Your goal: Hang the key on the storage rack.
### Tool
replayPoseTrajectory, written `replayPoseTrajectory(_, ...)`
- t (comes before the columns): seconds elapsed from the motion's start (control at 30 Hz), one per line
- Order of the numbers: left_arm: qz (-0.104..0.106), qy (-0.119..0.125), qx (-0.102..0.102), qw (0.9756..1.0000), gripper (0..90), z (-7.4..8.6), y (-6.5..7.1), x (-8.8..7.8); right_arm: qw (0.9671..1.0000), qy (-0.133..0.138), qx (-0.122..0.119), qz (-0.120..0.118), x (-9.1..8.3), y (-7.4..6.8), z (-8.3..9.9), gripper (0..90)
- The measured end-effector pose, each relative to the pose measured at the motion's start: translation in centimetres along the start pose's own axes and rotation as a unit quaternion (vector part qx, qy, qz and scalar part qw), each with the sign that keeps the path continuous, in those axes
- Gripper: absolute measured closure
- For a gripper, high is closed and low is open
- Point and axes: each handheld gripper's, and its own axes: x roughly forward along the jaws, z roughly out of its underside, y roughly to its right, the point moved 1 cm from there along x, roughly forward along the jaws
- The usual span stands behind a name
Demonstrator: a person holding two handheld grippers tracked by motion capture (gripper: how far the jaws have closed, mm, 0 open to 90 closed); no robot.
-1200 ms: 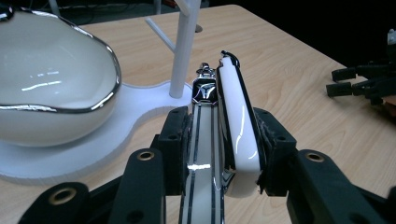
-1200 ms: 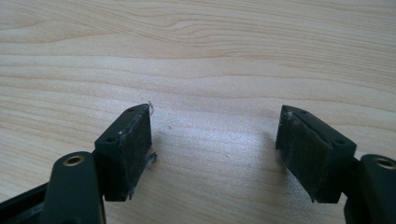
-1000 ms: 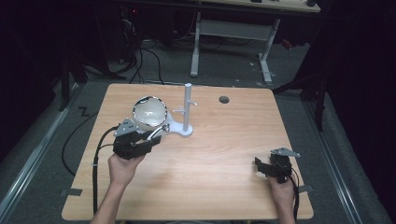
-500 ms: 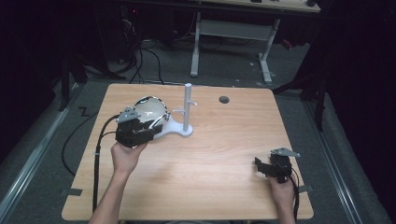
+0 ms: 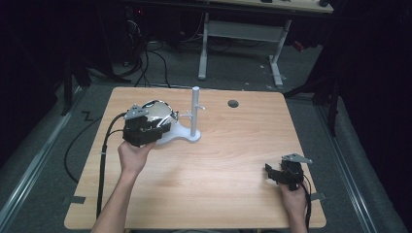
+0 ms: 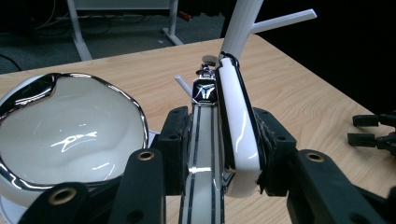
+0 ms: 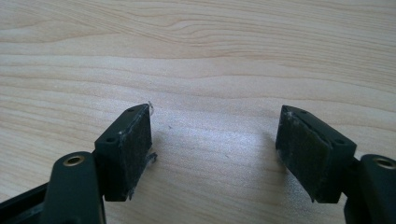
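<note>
My left gripper (image 6: 219, 186) clamps the headphones' (image 5: 158, 116) band (image 6: 236, 130) at upper left beside the stand (image 5: 195, 114); band runs away toward the stand. Right gripper (image 7: 215, 154) gapes empty, lower right.

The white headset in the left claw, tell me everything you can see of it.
The headset is glossy white plastic with chrome-and-black trim. Its headband, with a folding arm beside it, is clamped between the left claw's black pads, running away from the camera toward the white stand. One rounded, mirror-edged earcup bulges at the left. In the high view it sits just beside the stand's base.
</note>
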Motion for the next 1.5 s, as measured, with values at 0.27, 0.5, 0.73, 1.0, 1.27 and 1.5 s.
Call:
replayPoseTrajectory(0.27, 0.003, 0.001, -0.003, 1.0000, 60.7, -0.5, 0.2, 0.6, 1.0000, 0.000, 0.000, 0.000, 0.0, 0.0, 0.0, 27.1)
replayPoseTrajectory(0.5, 0.008, 0.006, 0.001, 1.0000, 60.7, -0.9, 0.6, 0.7, 1.0000, 0.000, 0.000, 0.000, 0.0, 0.0, 0.0, 27.1)
replayPoseTrajectory(0.73, 0.010, 0.002, 0.008, 0.9999, 60.7, -1.0, 1.1, 1.0, 1.0000, 0.000, 0.000, 0.000, 0.0, 0.0, 0.0, 27.1)
replayPoseTrajectory(1.0, 0.013, -0.003, 0.014, 0.9998, 60.7, -1.0, 1.5, 1.4, 1.0000, 0.000, 0.000, 0.000, 0.0, 0.0, 0.0, 27.1)
replayPoseTrajectory(1.27, 0.016, -0.010, 0.017, 0.9997, 60.7, -0.4, 1.9, 2.0, 1.0000, 0.000, -0.001, -0.001, 0.0, 0.0, 0.0, 27.1)
replayPoseTrajectory(1.5, 0.012, -0.013, 0.016, 0.9997, 60.5, 0.3, 2.0, 2.6, 1.0000, 0.000, 0.000, -0.001, 0.0, 0.0, 0.0, 27.1)
